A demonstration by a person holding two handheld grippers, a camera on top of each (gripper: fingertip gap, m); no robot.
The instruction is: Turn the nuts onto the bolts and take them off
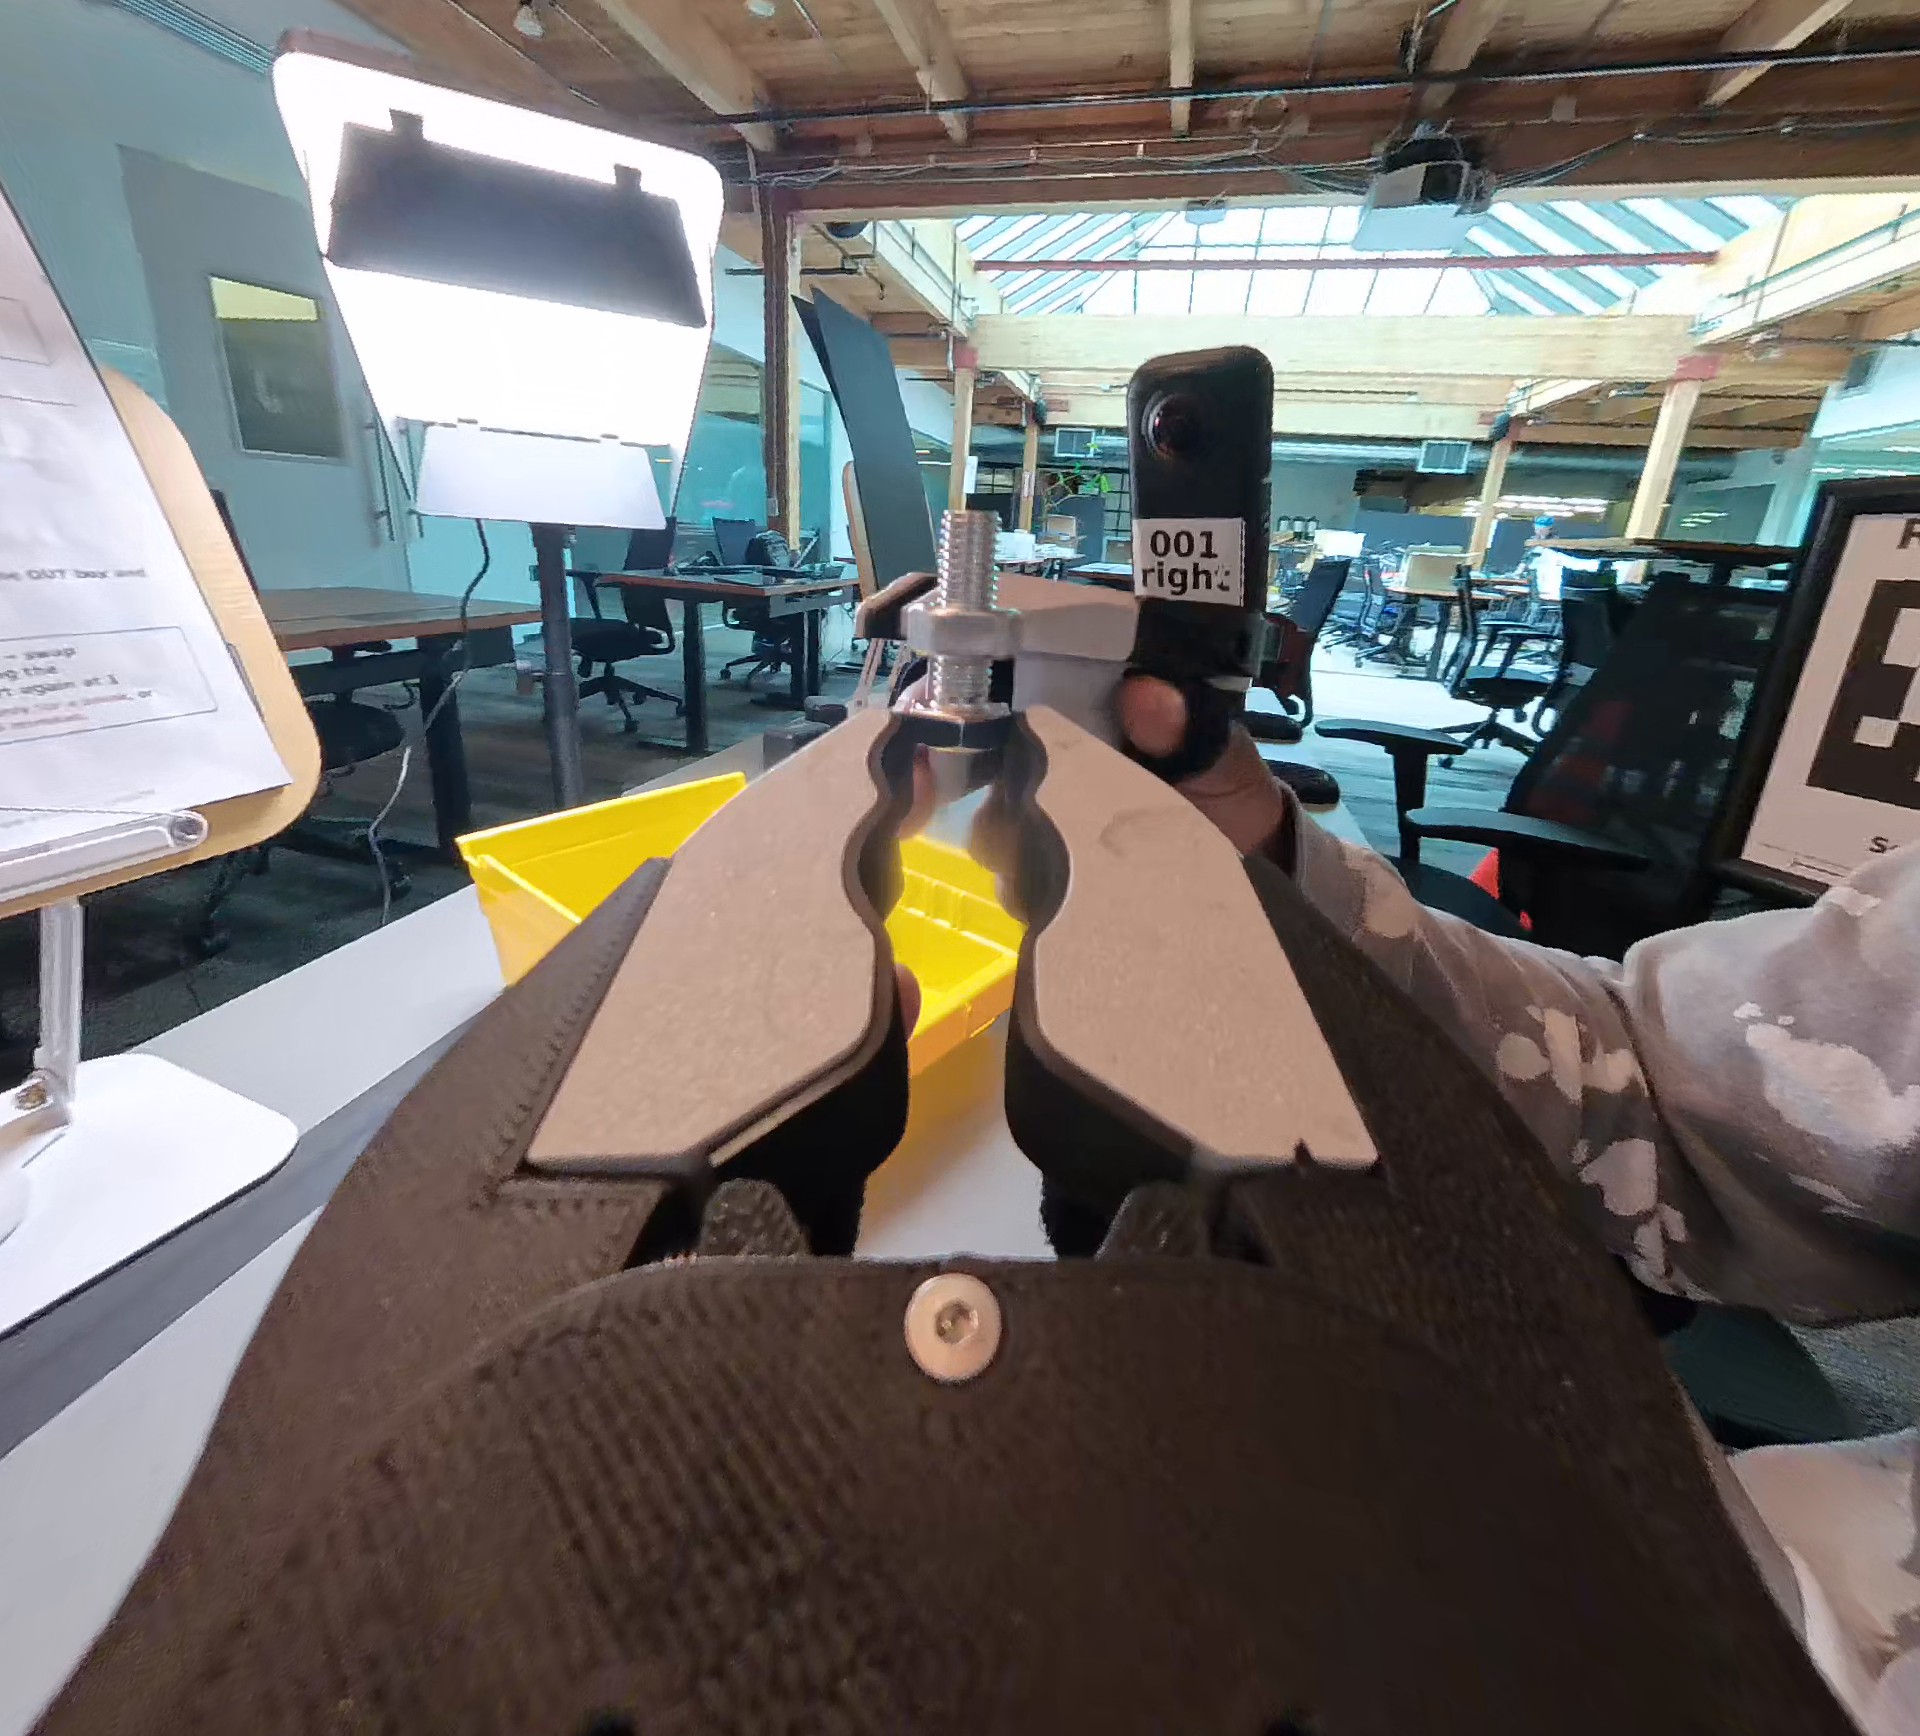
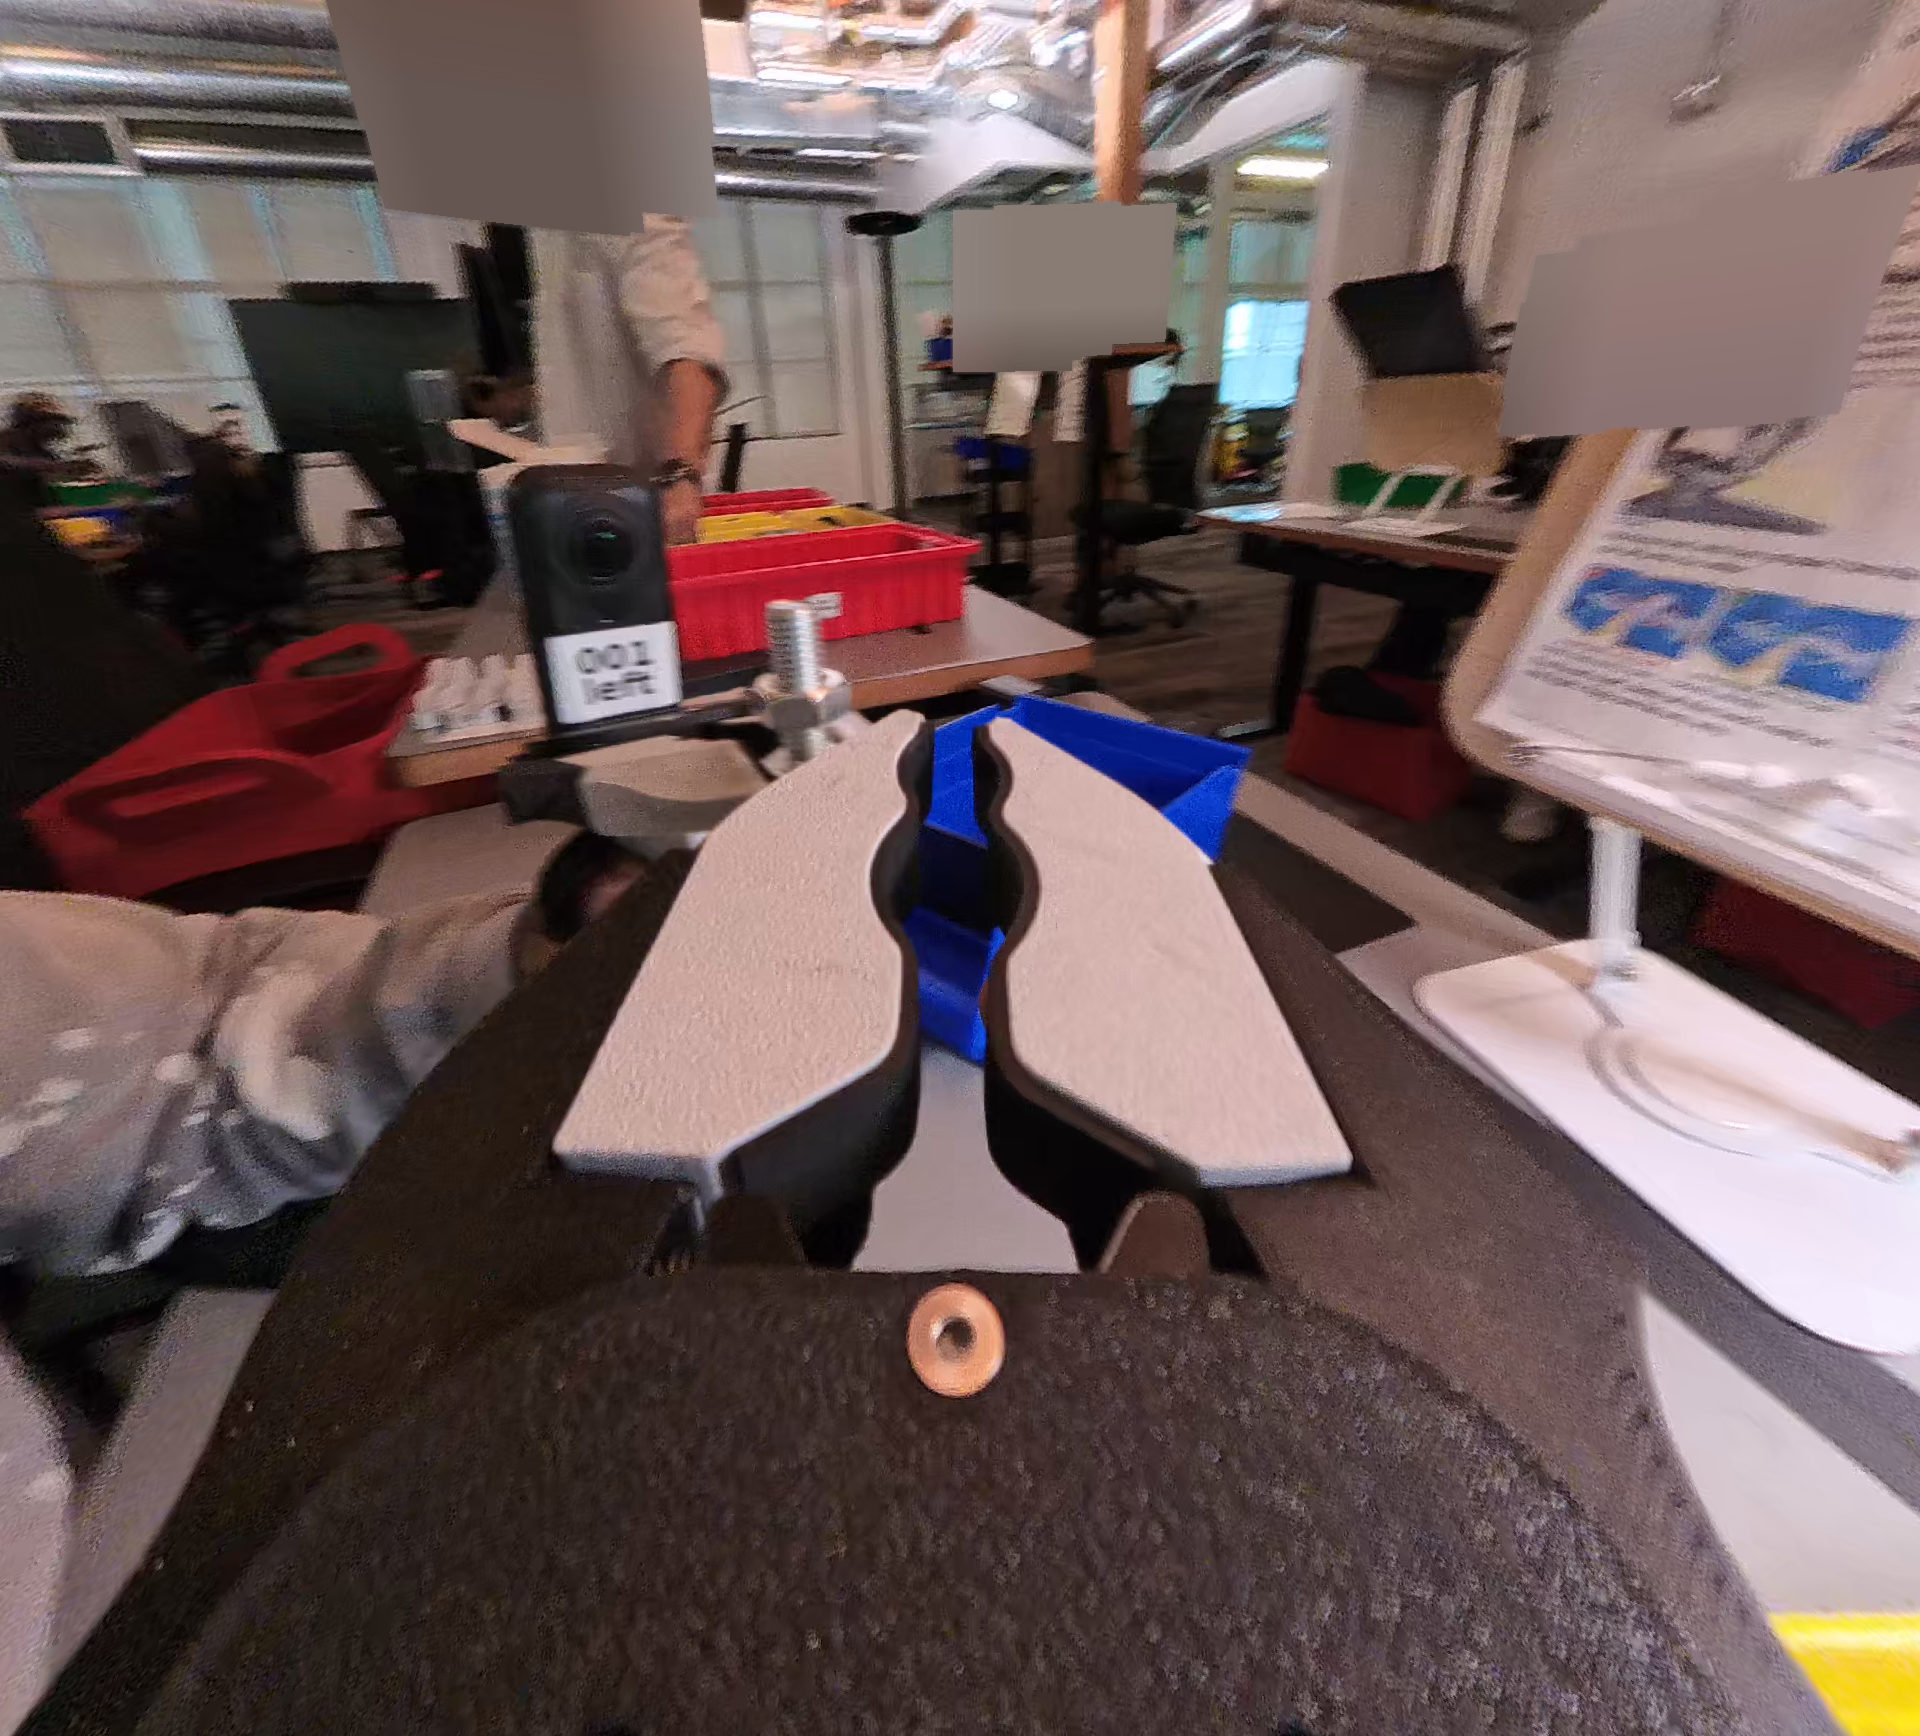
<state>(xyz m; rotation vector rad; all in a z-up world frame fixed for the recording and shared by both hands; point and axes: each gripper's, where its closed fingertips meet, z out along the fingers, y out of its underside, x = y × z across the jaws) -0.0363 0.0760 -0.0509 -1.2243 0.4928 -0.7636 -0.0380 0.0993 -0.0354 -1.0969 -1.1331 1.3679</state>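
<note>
Paper stand (image 1: 125,647): at the far left of the left wrist view, a tilted board with a printed sheet, standing on a white base on the pale surface (image 1: 343,1042).
Light panel (image 1: 509,304): a bright lamp on a pole, behind and left of the tools.
Yellow bin (image 1: 582,865): an open plastic bin on the surface, seen below and between the left tool's grey fingers.
Left tool (image 1: 954,736): clenched on the head end of the bolt, its two fingertips pinching the metal from either side.
Bolt (image 1: 966,564): silver and threaded, standing upright with its threaded end pointing up, held in the air above the yellow bin.
Nut (image 1: 961,626): silver and six-sided, sitting partway down the bolt's thread, with bare thread above and below it.
Right tool (image 1: 940,621): reaches in from the right in the left wrist view, its fingertips at the nut; in its own view (image 2: 954,730) the fingers are almost together with a thin gap, the bolt and nut showing just left of the tips, so whether it grips the nut cannot be told.
Blue bin (image 2: 1122,761): an open plastic bin on the surface beyond the right tool's fingers.
Sleeve (image 1: 1621,1063): a grey patterned sleeve at the right of the left wrist view, its hand holding the right tool.
</note>
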